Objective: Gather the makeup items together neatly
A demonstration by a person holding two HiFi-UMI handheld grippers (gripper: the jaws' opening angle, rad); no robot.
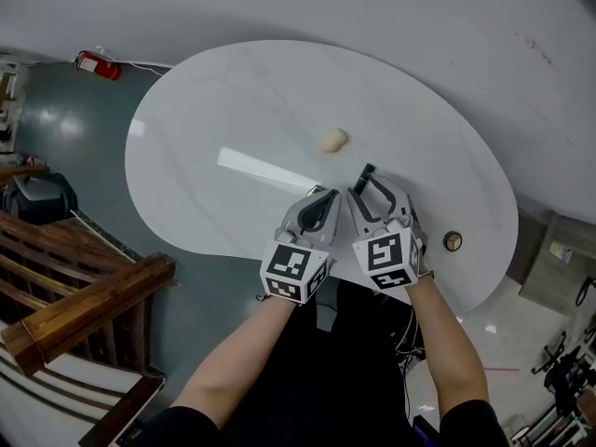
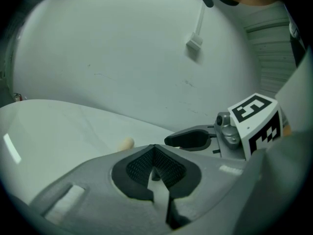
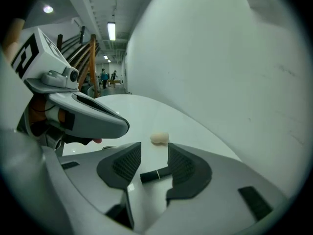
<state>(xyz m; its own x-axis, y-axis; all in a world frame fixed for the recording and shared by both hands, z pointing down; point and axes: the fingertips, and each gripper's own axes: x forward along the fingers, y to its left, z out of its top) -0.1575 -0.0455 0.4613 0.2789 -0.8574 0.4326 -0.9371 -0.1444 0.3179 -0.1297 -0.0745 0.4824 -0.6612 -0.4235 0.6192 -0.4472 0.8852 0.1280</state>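
The person wears a black short-sleeved top (image 1: 340, 380). The light grey plastic left tool (image 1: 324, 196) and the matching right tool (image 1: 371, 179) each have black cross-hatched rubber pads (image 3: 126, 164) lining the jaws, and a white cube with black square markers (image 1: 296, 270) at the rear.

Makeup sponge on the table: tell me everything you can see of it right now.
The makeup sponge is a small, beige, egg-shaped lump with a smooth matte surface that looks soft, like foam. It lies on its side on the glossy white table, roughly mid-table, and looks whole. It lies alone: nothing but the tabletop touches it, and no other item is right beside it. Finer detail is too small to tell.
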